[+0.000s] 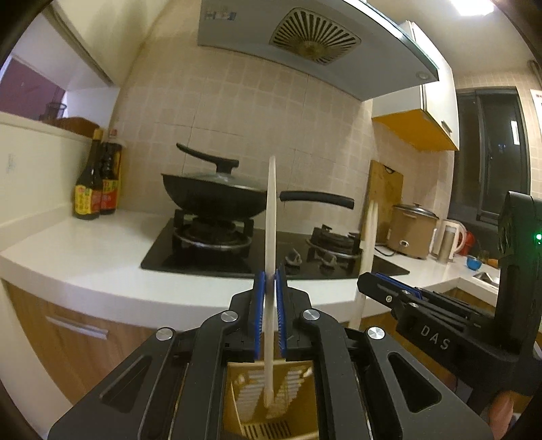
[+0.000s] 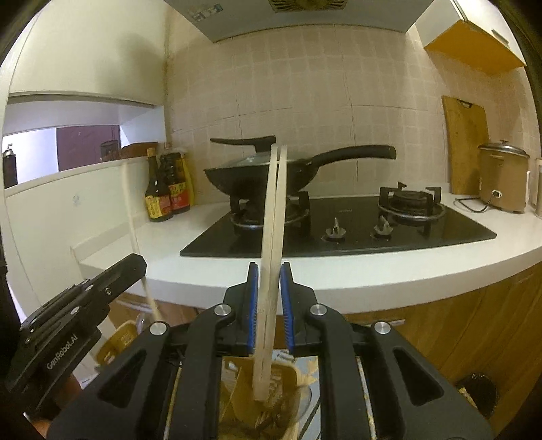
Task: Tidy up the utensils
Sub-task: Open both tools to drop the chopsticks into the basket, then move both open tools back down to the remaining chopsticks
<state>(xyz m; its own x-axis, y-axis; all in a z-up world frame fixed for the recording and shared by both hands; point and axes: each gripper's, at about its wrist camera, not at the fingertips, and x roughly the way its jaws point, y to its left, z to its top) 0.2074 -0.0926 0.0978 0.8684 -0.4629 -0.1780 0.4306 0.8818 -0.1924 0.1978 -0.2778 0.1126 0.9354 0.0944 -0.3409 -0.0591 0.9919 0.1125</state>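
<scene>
We see both views in warm, yellowish indoor light. In the left wrist view a bright square ceiling lamp [image 1: 471,6] burns out to white at the top right, and the dark window [image 1: 491,152] gives no light. The glossy white desk [image 1: 84,250] shows soft glare; the black glass hob [image 2: 338,237] reflects pale tiles. Fisheye bending curves the desk edge and walls, with black vignette in the corners. The pale upright sticks [image 2: 274,237] nearest the lens look soft and slightly smeared; distant corners are dim.
</scene>
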